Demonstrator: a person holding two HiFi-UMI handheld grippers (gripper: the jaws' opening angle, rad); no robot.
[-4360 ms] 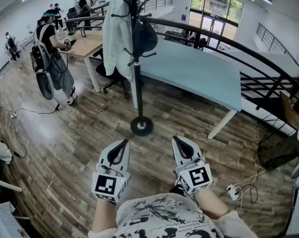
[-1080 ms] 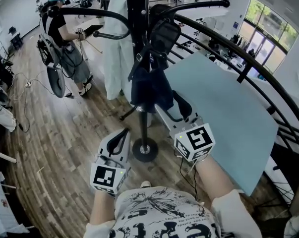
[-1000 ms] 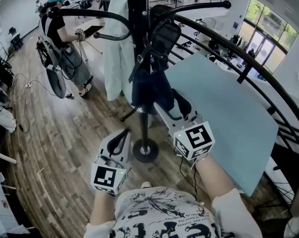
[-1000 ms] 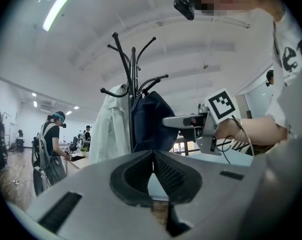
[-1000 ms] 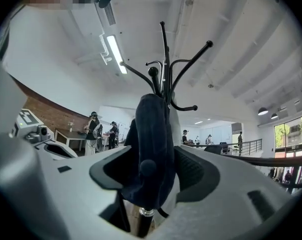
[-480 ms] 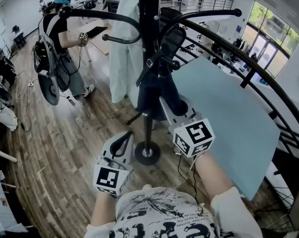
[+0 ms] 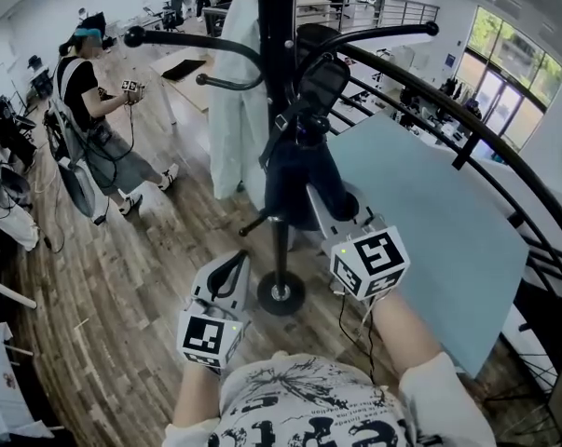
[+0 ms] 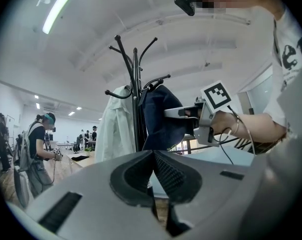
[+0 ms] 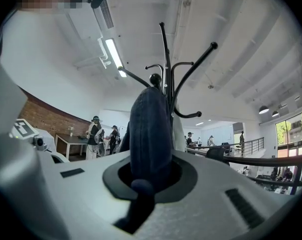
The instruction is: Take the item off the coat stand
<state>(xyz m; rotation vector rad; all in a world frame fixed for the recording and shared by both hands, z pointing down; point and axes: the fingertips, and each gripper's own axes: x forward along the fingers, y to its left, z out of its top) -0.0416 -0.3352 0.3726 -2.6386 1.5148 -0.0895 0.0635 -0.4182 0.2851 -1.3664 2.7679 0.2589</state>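
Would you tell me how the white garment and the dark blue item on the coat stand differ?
The white garment hangs left of the pole in the head view; the dark blue item hangs right of it. The right gripper, whose jaws have just been closing, clamps the dark blue item; the white garment is untouched. Both hang on the coat stand.

Open-plan office. Black coat stand (image 7: 276,110) on wood-plank floor (image 7: 122,287). Right of stand: large pale-blue table (image 7: 439,212), then curved black railing (image 7: 465,142), with tall windows (image 7: 527,73) beyond. Left of stand: wooden desk (image 7: 183,80) and a person (image 7: 89,110) standing, wearing strapped-on gear. More people behind.
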